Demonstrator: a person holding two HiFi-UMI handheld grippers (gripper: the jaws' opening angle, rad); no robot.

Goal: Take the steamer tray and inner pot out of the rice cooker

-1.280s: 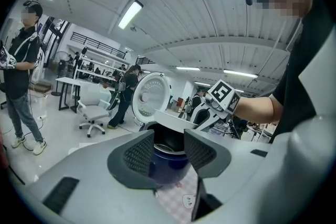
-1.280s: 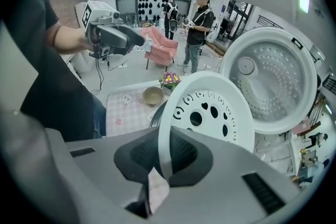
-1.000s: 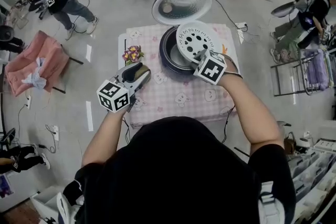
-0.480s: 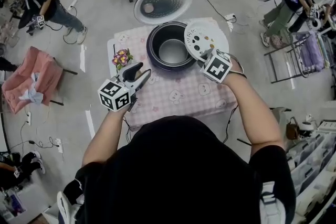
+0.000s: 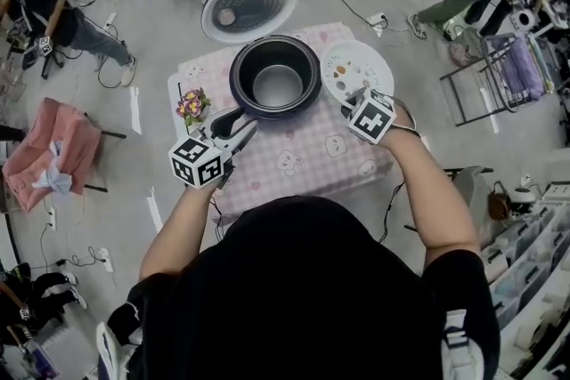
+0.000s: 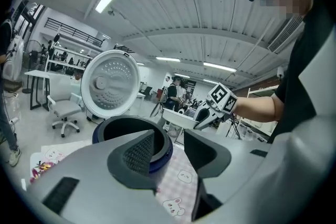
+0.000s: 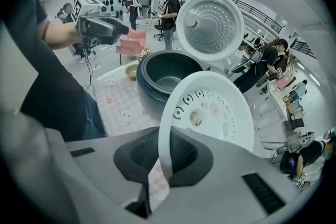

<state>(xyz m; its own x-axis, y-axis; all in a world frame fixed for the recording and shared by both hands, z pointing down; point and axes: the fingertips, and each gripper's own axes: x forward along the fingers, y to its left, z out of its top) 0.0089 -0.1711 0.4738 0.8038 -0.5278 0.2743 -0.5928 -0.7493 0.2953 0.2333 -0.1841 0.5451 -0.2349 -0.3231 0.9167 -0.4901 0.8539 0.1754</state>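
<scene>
While the right hand-held gripper (image 7: 163,162) has its jaws pressed together on the near rim of the white steamer tray (image 7: 210,113), the tray hangs outside the rice cooker (image 5: 276,77). It is at about 3 o'clock from the cooker, above the far right part of the worktop (image 5: 312,173), which carries a pink checked cloth (image 5: 267,151). The dark inner pot (image 5: 278,86) sits inside the cooker. The cooker's lid (image 5: 249,4) stands open at about 11 o'clock. At roughly 7 o'clock from the cooker, the left hand-held gripper (image 6: 173,150) points toward the cooker's near wall. Its jaws are wide apart and only the cloth shows between them. A small bunch of flowers (image 5: 191,107) stands on the worktop at about 8 o'clock from the cooker, just beyond the left gripper.
</scene>
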